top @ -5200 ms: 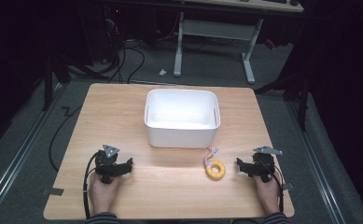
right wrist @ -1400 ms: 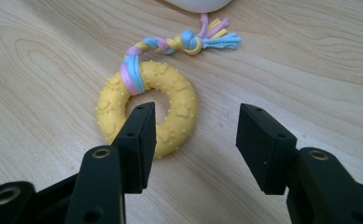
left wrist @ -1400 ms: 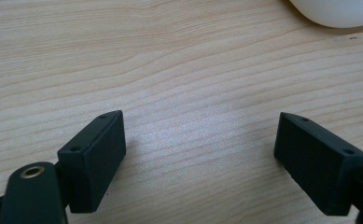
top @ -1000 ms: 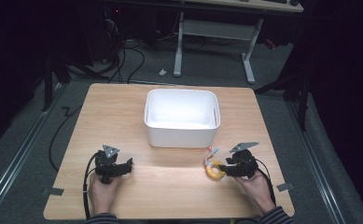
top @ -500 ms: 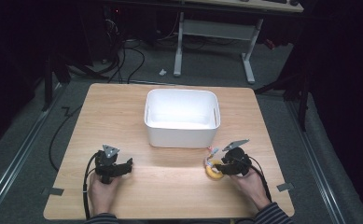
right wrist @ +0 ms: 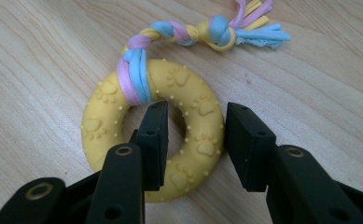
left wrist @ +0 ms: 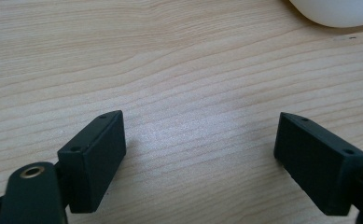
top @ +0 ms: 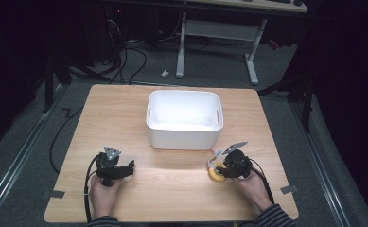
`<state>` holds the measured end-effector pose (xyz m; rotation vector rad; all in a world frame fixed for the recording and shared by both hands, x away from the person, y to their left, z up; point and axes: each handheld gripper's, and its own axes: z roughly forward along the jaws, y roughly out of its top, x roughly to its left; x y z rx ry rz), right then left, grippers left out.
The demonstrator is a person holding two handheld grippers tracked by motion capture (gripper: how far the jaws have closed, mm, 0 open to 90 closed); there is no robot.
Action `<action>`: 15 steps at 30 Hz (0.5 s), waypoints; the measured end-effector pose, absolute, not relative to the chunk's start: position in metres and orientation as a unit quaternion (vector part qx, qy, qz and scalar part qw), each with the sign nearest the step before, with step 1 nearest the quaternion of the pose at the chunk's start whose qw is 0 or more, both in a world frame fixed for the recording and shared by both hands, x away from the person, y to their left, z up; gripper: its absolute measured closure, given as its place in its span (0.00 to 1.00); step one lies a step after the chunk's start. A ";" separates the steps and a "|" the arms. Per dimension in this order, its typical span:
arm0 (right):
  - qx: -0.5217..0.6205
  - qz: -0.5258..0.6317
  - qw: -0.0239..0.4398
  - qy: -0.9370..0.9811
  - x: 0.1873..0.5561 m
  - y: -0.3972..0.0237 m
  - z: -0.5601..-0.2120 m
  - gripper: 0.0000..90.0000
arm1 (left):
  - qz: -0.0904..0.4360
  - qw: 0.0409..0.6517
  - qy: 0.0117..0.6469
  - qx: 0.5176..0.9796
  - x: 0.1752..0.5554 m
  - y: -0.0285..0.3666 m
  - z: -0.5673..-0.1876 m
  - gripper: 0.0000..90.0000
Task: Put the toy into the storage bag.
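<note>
Yellow rubber ring toy (right wrist: 153, 140) lies flat on the wooden table (top: 172, 198), at about five o'clock from the white bin (top: 184, 120), its pastel braided rope tail (right wrist: 207, 30) trailing toward the bin. I've got my right gripper (right wrist: 193, 140) straddling the ring's near-side band, one jaw down in the hole, the other outside; the jaws have just been closing and now pinch the rubber. My left gripper (left wrist: 200, 154) sits at seven o'clock from the bin, jaws spread wide over bare wood, gripping nothing
</note>
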<state>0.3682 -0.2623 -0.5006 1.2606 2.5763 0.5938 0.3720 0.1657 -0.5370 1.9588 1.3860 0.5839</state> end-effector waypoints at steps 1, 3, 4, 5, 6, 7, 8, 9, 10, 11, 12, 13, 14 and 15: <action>0.427 0.202 0.108 0.875 0.368 -0.262 -0.501 0.68 | 0.223 0.330 0.530 0.749 0.372 0.166 -0.537 0.19; 0.426 0.202 0.109 0.875 0.368 -0.262 -0.501 0.70 | 0.223 0.330 0.530 0.749 0.372 0.166 -0.537 0.19; 0.426 0.202 0.109 0.875 0.368 -0.262 -0.501 0.71 | 0.223 0.330 0.530 0.749 0.372 0.166 -0.537 0.19; 0.424 0.202 0.109 0.876 0.368 -0.262 -0.501 0.71 | 0.223 0.330 0.530 0.749 0.372 0.166 -0.537 0.19; 0.423 0.202 0.111 0.876 0.368 -0.262 -0.501 0.71 | 0.223 0.330 0.530 0.749 0.372 0.166 -0.537 0.19; 0.422 0.202 0.112 0.877 0.368 -0.262 -0.501 0.72 | 0.223 0.330 0.530 0.749 0.372 0.166 -0.537 0.19; 0.421 0.202 0.112 0.877 0.368 -0.262 -0.501 0.72 | 0.223 0.330 0.530 0.749 0.372 0.166 -0.537 0.19; 0.420 0.202 0.112 0.878 0.368 -0.262 -0.501 0.72 | 0.223 0.330 0.530 0.749 0.372 0.166 -0.537 0.19; 0.421 0.202 0.111 0.877 0.367 -0.262 -0.500 0.72 | 0.223 0.330 0.530 0.749 0.372 0.166 -0.537 0.19; 0.420 0.203 0.112 0.877 0.367 -0.262 -0.501 0.73 | 0.223 0.330 0.530 0.749 0.372 0.166 -0.537 0.19; 0.419 0.203 0.112 0.878 0.367 -0.262 -0.501 0.73 | 0.223 0.330 0.530 0.749 0.372 0.166 -0.537 0.19; 0.418 0.203 0.113 0.878 0.367 -0.262 -0.501 0.73 | 0.223 0.330 0.530 0.749 0.372 0.166 -0.537 0.19; 0.416 0.203 0.114 0.879 0.367 -0.262 -0.500 0.73 | 0.223 0.330 0.530 0.749 0.372 0.166 -0.537 0.19; 0.412 0.205 0.115 0.880 0.367 -0.263 -0.500 0.74 | 0.223 0.330 0.530 0.749 0.372 0.166 -0.537 0.19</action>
